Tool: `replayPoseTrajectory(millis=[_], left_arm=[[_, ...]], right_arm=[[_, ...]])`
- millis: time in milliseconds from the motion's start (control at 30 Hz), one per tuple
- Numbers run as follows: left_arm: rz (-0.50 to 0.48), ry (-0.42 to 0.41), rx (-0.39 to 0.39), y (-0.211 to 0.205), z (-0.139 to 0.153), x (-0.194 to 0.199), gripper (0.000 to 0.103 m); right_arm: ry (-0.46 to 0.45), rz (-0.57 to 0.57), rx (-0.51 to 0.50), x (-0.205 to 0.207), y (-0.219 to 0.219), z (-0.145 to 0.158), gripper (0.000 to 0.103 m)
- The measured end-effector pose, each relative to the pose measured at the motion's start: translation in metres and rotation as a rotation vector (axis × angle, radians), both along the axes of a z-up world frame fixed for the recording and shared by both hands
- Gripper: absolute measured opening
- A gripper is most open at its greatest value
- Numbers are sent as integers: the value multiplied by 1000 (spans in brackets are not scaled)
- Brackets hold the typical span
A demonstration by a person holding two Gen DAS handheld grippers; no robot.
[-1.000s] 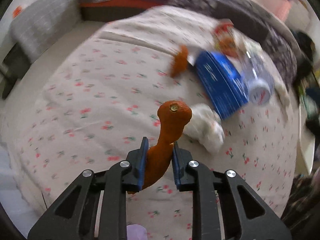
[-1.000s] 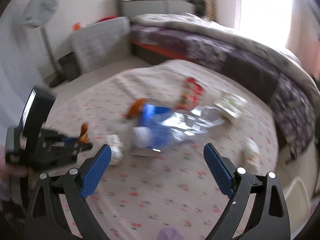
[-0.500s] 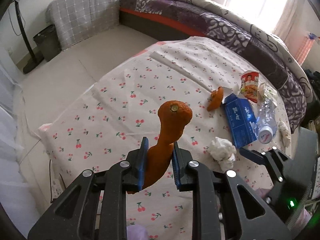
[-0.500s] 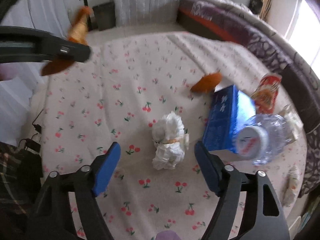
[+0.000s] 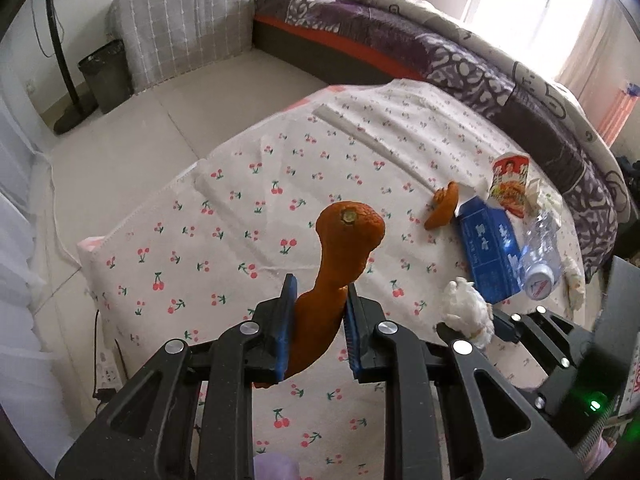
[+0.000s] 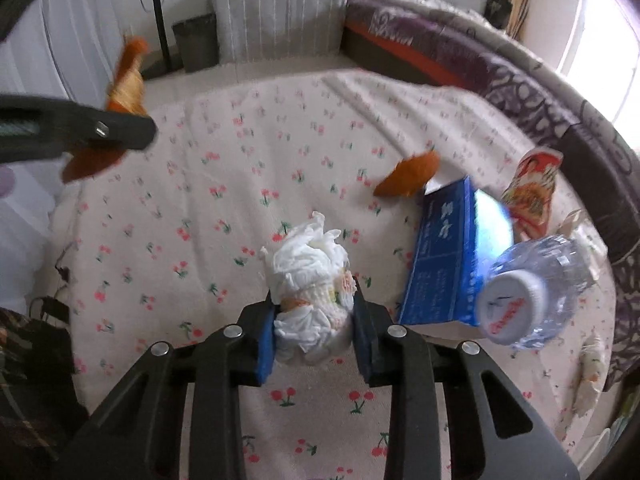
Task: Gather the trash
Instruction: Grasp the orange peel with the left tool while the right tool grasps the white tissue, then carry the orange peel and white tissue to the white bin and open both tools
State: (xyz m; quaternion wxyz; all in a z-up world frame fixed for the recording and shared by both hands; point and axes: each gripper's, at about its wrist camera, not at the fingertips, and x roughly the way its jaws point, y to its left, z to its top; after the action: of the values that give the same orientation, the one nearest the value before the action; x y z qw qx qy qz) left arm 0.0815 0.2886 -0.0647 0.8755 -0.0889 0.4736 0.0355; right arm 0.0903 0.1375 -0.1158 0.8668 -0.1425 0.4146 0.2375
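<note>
My left gripper (image 5: 318, 322): black frame, blue ribbed pads, clamped tight on a long curl of orange peel (image 5: 340, 264); the peel is dimpled and matte, its stem-end dome above the fingertips, lifted clear of the cloth. My right gripper (image 6: 314, 326): jaws closing, pads already pressing both flanks of a crumpled white tissue wad (image 6: 310, 284); soft, creased, with a faint orange stain on its lower folds; the wad sits at the near middle of the cherry-print tablecloth (image 6: 224, 184). Tablecloth: cream fabric, small red cherries, lightly wrinkled. Remaining on it, toward the right: a second orange peel (image 6: 408, 178), flat curved piece, just beside the corner of a blue carton (image 6: 444, 252), rectangular, glossy card; a clear plastic bottle (image 6: 532, 292), lying against the carton, ridged, white cap with red lettering toward me; a red snack packet (image 6: 534, 196), propped behind the carton; another pale wad (image 6: 588, 364) near the right edge.
</note>
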Motion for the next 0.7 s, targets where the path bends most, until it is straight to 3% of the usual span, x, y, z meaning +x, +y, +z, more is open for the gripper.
replayPoseTrajectory(millis=[333, 700], left_arm=[[6, -73, 4, -19, 17, -2, 21], [-58, -134, -15, -67, 29, 3, 21]], right_arm=[[-108, -109, 81, -15, -35, 39, 32], [-136, -274, 121, -20, -95, 58, 32]])
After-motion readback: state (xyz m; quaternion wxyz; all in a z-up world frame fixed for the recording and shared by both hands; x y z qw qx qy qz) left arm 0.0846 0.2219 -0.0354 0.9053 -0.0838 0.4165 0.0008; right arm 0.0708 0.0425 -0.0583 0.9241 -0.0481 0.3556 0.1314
